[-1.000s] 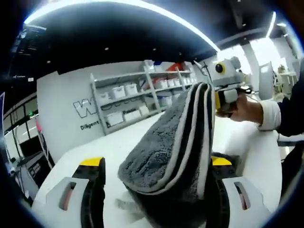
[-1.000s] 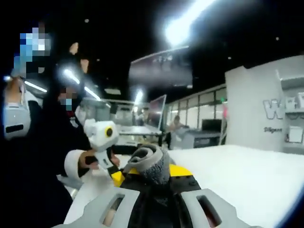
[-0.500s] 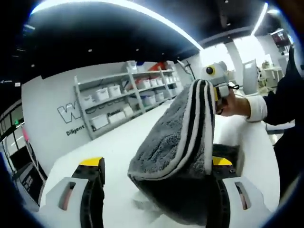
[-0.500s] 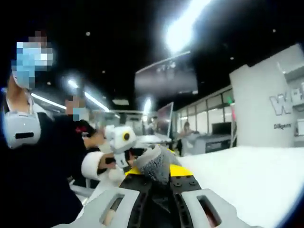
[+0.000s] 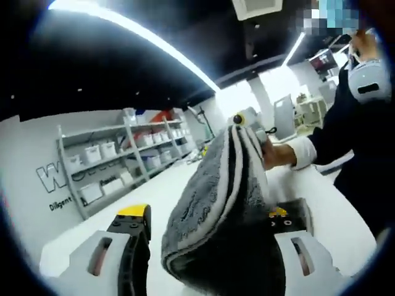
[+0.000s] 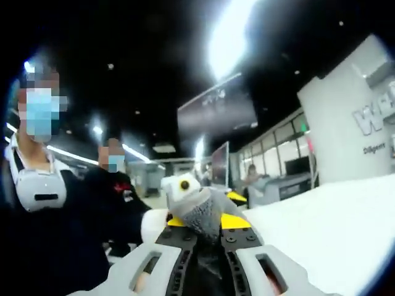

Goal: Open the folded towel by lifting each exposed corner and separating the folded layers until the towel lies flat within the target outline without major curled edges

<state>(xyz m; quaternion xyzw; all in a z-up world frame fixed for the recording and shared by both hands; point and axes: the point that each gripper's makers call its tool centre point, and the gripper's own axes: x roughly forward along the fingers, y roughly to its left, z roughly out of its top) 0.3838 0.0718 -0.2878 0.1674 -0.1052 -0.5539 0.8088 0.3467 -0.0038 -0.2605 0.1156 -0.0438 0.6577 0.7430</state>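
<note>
In the left gripper view, a shelving rack (image 5: 117,166) with white bins stood far to the left against a white wall with dark lettering, beyond the white bench (image 5: 92,225). The left gripper (image 5: 207,243) rose from the bottom of the view with its yellow-tipped jaws set around a thick fold of the grey towel (image 5: 210,203), which bulged up between them, clear of the bench; the towel filled the gap, so the jaws were gripping it. The towel's striped pale edge ran up toward the upper right, where the right gripper (image 5: 247,120) pinched its far end, with a hand (image 5: 278,154) and a white cuff behind it and a person in dark clothing at the right edge. In the right gripper view, two people in dark clothes stood at the left, and the other gripper (image 6: 179,188) showed just left of centre, touching the towel. The right gripper's (image 6: 207,225) jaws were closed tight on a bunched grey corner of the towel (image 6: 203,216), which stuck up between the yellow tips. To the right lay the white bench (image 6: 333,228) and a white wall.
</note>
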